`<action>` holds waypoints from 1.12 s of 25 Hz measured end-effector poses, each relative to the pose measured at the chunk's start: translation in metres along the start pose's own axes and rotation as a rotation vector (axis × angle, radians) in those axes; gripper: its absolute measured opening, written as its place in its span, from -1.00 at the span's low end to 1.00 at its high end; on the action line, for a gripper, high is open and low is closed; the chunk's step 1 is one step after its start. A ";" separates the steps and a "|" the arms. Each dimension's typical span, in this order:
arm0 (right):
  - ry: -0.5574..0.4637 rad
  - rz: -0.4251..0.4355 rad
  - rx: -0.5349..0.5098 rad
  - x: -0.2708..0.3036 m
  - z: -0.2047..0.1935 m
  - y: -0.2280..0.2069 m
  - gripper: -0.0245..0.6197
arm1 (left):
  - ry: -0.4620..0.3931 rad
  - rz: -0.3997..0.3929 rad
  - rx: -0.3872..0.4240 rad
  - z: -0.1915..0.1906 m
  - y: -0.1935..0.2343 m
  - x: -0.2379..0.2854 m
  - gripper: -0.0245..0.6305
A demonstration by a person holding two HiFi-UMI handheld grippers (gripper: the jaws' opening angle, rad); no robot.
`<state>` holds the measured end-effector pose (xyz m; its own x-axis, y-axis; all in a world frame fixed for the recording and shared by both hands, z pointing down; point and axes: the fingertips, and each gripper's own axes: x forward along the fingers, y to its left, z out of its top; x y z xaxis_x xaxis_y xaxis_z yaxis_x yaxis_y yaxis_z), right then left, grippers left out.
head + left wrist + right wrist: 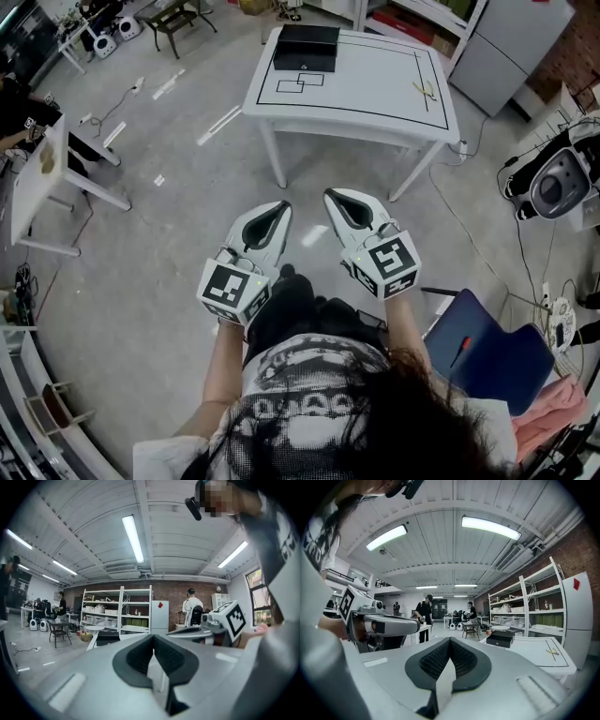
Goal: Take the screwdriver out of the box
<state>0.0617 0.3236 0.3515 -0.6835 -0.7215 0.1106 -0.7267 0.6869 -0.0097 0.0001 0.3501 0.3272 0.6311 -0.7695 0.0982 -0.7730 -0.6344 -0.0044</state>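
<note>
A black box (306,47) with its lid down sits on the far left corner of the white table (375,89); it also shows in the right gripper view (500,639). No screwdriver is visible in or on it. Both grippers hang side by side in front of the person's body, over the floor, well short of the table. My left gripper (281,208) (153,637) is shut with nothing between its pads. My right gripper (333,197) (450,641) is shut and empty too. Each gripper also appears in the other's view.
A small yellow-handled tool (424,90) lies near the table's right edge. A blue chair (487,361) with a red-handled item on it stands at my right. Cables and a grey machine (560,183) are at the far right, a small white table (37,178) at the left.
</note>
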 end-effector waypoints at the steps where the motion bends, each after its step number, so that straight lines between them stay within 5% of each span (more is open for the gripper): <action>1: 0.001 0.008 0.002 0.002 0.000 0.001 -0.93 | 0.001 0.004 -0.001 0.000 0.002 0.000 -0.93; 12: 0.054 0.049 0.010 0.056 -0.016 -0.020 -0.93 | 0.027 -0.006 -0.028 -0.017 0.047 0.040 -0.93; 28: 0.120 -0.051 0.078 0.212 -0.007 -0.125 -0.93 | 0.046 -0.102 -0.024 -0.002 0.206 0.173 -0.93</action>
<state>0.0083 0.0856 0.3835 -0.6356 -0.7366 0.2309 -0.7667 0.6373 -0.0774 -0.0502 0.0865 0.3454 0.7034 -0.6963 0.1429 -0.7064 -0.7071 0.0315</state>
